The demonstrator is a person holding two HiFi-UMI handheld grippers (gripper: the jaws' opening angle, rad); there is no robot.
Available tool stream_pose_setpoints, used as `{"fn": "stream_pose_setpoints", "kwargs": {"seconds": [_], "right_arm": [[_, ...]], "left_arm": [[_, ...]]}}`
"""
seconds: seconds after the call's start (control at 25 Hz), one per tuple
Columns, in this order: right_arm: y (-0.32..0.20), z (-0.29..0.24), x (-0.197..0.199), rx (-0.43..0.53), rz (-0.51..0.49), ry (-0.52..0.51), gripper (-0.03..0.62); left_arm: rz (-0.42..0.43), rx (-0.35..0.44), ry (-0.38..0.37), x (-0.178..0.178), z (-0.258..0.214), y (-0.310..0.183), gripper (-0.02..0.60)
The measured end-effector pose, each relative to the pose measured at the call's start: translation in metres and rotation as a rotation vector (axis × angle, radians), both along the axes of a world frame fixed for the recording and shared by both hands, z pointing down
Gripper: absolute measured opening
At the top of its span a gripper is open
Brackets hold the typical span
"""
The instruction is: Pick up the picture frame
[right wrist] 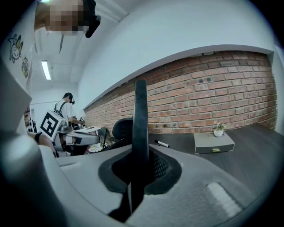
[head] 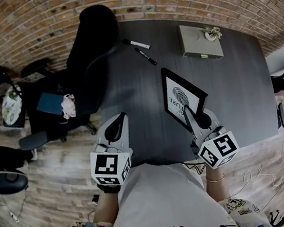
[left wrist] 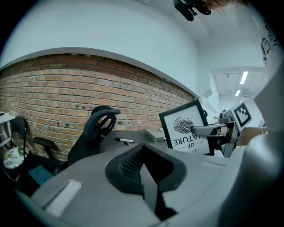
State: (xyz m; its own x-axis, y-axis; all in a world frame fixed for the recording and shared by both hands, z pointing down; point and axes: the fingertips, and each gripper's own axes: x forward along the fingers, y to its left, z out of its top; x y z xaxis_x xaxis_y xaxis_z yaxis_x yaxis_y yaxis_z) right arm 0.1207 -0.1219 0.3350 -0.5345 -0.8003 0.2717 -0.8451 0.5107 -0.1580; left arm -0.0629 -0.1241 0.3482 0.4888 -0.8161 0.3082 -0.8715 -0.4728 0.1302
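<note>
Two handheld grippers are held level at the near side of a dark table. In the head view, the right gripper is clamped on the near corner of the picture frame, which stands tilted over the tabletop. Its print (a leaf above lettering) faces only the left gripper view. The right gripper view shows just the frame's thin black edge rising between its pressed jaws. The left gripper has its jaws together on nothing, well apart from the frame.
</note>
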Motion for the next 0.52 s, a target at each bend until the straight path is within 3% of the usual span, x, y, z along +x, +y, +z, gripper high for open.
{"fn": "stream_pose_setpoints", "kwargs": {"seconds": [0.52], "right_arm": [[0.0007, 0.0015, 0.0007, -0.006, -0.005, -0.006, 0.012]], "left_arm": [[-0.010, -0.002, -0.005, -0.0001, 0.0008, 0.0016, 0.015]]}}
